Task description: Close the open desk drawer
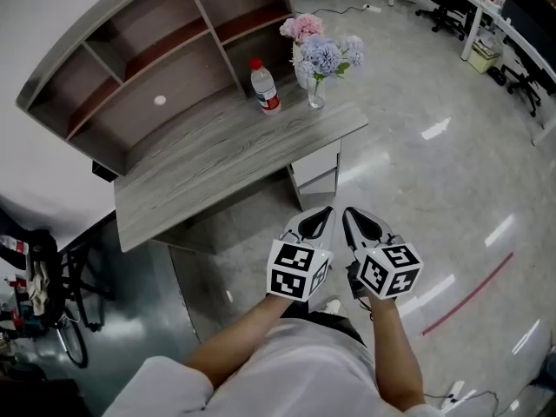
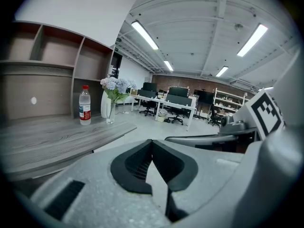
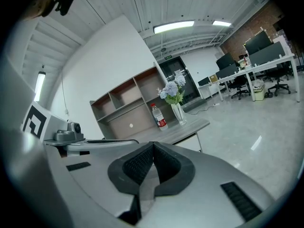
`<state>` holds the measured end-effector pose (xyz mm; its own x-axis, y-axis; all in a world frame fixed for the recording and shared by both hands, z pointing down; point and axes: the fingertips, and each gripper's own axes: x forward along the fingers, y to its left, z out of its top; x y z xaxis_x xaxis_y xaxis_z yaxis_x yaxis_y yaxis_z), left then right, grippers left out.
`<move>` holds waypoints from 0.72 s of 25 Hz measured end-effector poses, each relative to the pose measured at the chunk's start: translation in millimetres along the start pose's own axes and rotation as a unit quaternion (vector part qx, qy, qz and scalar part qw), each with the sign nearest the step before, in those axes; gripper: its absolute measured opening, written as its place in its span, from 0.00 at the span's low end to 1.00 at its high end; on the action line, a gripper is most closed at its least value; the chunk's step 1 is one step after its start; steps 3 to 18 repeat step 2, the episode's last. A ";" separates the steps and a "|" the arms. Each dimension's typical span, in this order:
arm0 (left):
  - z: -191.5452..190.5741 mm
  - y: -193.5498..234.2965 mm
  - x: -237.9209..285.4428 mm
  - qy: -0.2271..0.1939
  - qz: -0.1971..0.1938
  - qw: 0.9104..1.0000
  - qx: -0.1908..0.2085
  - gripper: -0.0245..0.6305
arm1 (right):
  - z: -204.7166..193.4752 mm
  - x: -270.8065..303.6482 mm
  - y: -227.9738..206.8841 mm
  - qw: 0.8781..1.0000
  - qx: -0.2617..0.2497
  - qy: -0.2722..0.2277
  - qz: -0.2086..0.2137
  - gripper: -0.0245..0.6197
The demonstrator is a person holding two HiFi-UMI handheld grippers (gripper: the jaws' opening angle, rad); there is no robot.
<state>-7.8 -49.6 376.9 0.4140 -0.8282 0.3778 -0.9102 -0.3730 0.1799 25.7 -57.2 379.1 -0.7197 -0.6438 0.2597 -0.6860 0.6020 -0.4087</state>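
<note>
Head view: your left hand-held gripper [image 1: 323,214] and right hand-held gripper [image 1: 350,215] hang side by side near your body, well apart from the white drawer unit [image 1: 317,170] under the table's [image 1: 217,168] right end. Whether a drawer stands out there is unclear.

Left gripper view: jaws together, holding nothing.

Right gripper view: the same. This fits either approaching the drawer or standing back from it once shut.

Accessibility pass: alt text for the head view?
The left gripper and right gripper, both shut and empty, hover side by side before a grey desk with a white drawer beneath. A water bottle and flower vase stand on it.
</note>
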 end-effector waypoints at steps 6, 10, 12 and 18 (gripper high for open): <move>-0.3 -0.8 -2.0 0.000 -0.001 1.000 0.000 0.04 | -1.2 -0.1 3.1 1.000 0.001 0.001 0.001 0.04; -0.3 -0.8 -2.0 0.000 -0.001 1.000 0.000 0.04 | -1.2 -0.1 3.1 1.000 0.001 0.001 0.001 0.04; -0.3 -0.8 -2.0 0.000 -0.001 1.000 0.000 0.04 | -1.2 -0.1 3.1 1.000 0.001 0.001 0.001 0.04; -0.3 -0.8 -2.0 0.000 -0.001 1.000 0.000 0.04 | -1.2 -0.1 3.1 1.000 0.001 0.001 0.001 0.04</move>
